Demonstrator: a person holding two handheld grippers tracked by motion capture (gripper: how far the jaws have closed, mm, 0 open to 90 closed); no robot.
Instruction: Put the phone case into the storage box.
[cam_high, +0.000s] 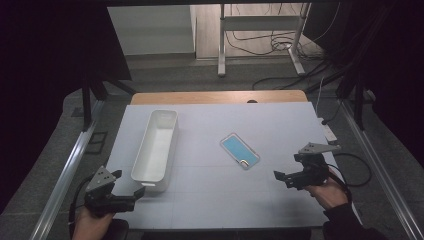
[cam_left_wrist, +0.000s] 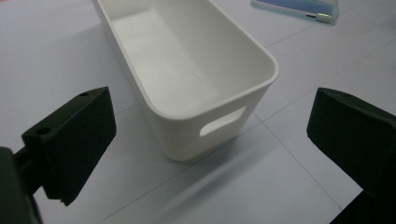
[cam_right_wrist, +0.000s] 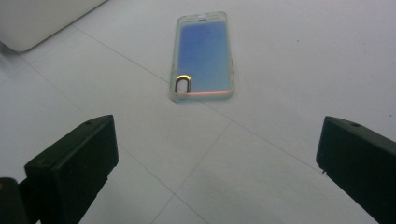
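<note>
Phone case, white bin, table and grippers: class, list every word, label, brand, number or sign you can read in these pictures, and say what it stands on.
None: no readable text in any view.
Phone case: blue face, no print or logo.
White bin: plain, no label or marking.
Table: faint grid lines, no numbers.
Left gripper and right gripper: black jaws, no brand mark.

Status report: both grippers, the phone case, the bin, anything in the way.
Left gripper open, empty, facing white bin near end. Right gripper open, empty, aimed at blue phone case, which lies flat, apart from the bin. Nothing between jaws and case.
</note>
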